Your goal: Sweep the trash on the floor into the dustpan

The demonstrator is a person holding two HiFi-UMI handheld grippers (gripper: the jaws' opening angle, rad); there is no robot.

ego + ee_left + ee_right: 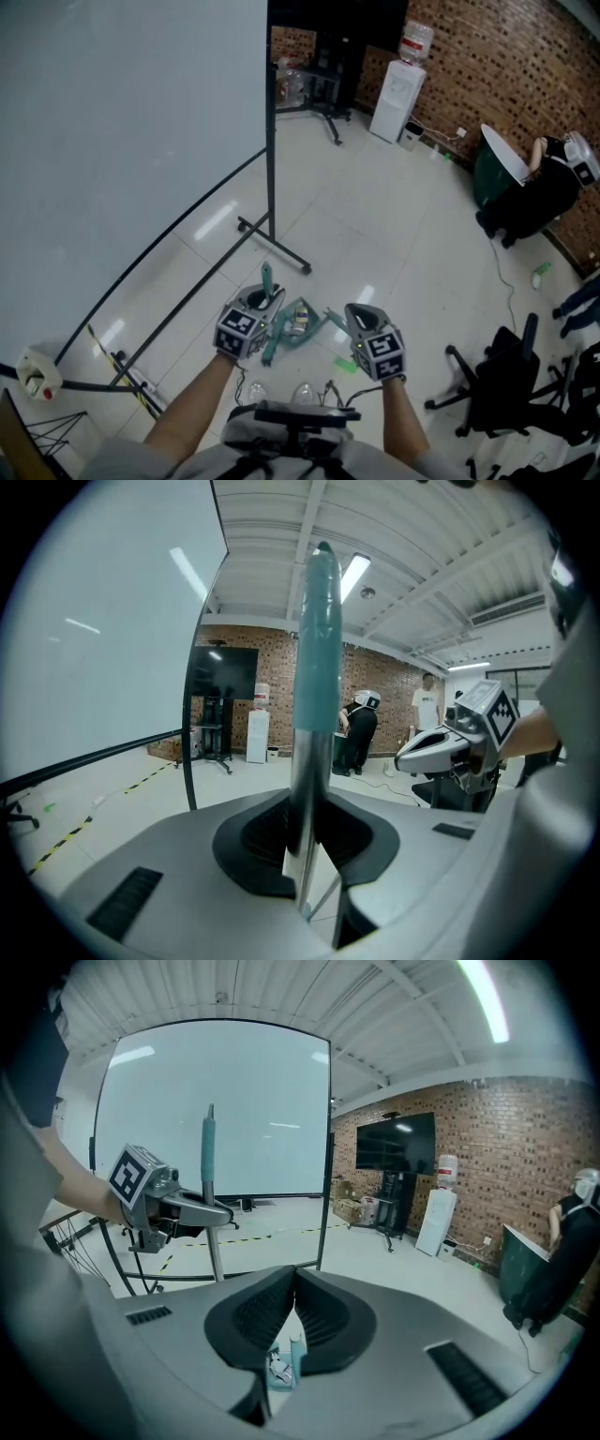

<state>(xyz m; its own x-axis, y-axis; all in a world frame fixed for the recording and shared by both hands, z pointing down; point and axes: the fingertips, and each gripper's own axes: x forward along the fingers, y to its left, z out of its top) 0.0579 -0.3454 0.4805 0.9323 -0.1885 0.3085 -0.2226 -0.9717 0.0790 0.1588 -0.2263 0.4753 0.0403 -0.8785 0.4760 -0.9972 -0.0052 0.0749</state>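
My left gripper (272, 298) is shut on the broom (267, 278), a metal pole with a teal grip that rises upright between its jaws (319, 649). My right gripper (347, 317) is shut on the thin teal handle of the dustpan (296, 324), which hangs between both grippers with light scraps of trash in it. In the right gripper view the jaws meet, and the dustpan (281, 1368) shows just beneath them. That view also has the left gripper (202, 1211) with the broom (207, 1147) at its left. A small green scrap (345, 366) lies on the floor below.
A large white screen (131, 141) on a black wheeled stand (277, 246) fills the left. A black office chair (497, 375) stands at the right. Farther off are a water dispenser (394, 98) and a person (539, 192) bent over a green bin.
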